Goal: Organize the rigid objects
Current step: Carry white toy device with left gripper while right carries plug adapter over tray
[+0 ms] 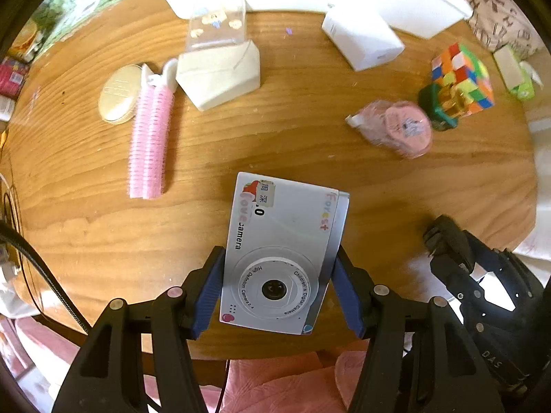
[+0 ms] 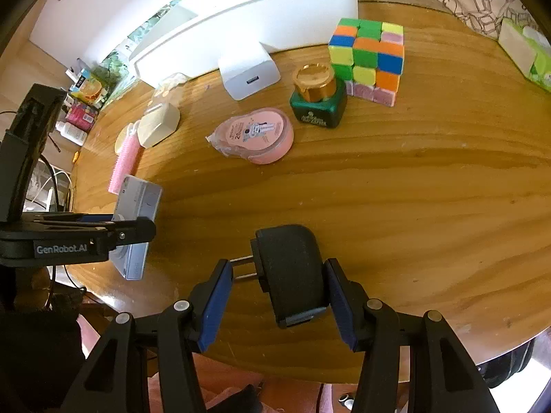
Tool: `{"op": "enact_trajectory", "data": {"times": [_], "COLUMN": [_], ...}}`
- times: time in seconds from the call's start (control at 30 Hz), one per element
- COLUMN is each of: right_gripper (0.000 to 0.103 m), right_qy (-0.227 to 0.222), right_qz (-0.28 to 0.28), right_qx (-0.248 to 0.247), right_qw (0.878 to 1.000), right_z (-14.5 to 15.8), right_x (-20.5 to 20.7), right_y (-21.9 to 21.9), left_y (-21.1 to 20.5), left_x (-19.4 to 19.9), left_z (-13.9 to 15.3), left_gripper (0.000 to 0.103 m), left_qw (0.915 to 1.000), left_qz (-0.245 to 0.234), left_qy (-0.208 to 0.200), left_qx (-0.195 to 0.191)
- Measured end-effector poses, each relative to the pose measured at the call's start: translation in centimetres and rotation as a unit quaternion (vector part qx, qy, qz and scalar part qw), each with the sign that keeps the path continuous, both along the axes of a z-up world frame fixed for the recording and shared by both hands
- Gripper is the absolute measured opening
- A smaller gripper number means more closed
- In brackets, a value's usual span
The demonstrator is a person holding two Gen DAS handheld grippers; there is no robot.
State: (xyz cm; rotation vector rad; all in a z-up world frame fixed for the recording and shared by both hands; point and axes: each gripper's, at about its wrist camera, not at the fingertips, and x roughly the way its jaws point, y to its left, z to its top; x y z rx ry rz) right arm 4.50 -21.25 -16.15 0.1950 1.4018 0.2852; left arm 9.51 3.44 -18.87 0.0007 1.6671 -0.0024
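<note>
My left gripper (image 1: 277, 282) is shut on a white children's digital camera (image 1: 282, 251), held lens-up just above the wooden table (image 1: 241, 144) near its front edge. The camera also shows in the right wrist view (image 2: 137, 223) at the left, with the left gripper (image 2: 131, 230) around it. My right gripper (image 2: 275, 292) holds a black plug adapter (image 2: 292, 272) between its blue pads; its right pad touches the adapter, while a gap and the metal prongs show at its left pad. The right gripper (image 1: 447, 241) shows at the lower right of the left wrist view.
On the table lie a pink hair roller (image 1: 149, 141), a gold compact (image 1: 118, 93), a cream box (image 1: 220, 75), a white charger (image 1: 361, 41), a pink round case (image 2: 258, 134), a green gold-capped bottle (image 2: 318, 99) and a puzzle cube (image 2: 368, 58). A white appliance (image 2: 241, 10) stands behind.
</note>
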Motion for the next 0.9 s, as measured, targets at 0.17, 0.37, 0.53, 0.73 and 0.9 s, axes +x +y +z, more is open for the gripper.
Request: {"op": "enact_trajectory", "data": {"times": [0.17,0.37,0.53,0.73,0.9], "right_gripper": [0.055,0.055,0.055,0.055,0.055], "right_qy": [-0.015,-0.042,-0.069,-0.109,-0.145], "right_qz": [0.012,0.024,0.025,0.031,0.039], "right_qx": [0.002,0.009,0.022,0.033,0.034], "right_qw": [1.000,0.999,0.997,0.993,0.988], "right_z": [1.6,4.1,6.4,9.5,12.0], "right_x": [0.0,0.4,1.6,3.1,4.9], "right_y": [-0.7,-1.1,-1.1,-0.7,-0.2], "left_y": [0.1,-0.2,-1.8,-3.6,-4.1], "left_x": [-1.3,-1.4,0.4,2.2,3.8], "left_z": [3.1,7.5,11.7,15.6,17.8], "left_gripper": [0.064,0.064,0.064,0.064,0.064], "left_qw": [0.9992,0.9964,0.9922,0.9845,0.9783], "left_qz": [0.020,0.032,0.034,0.045,0.049], "left_qy": [-0.034,-0.079,-0.120,-0.169,-0.201], "left_qx": [0.000,-0.002,-0.004,-0.015,-0.015]}}
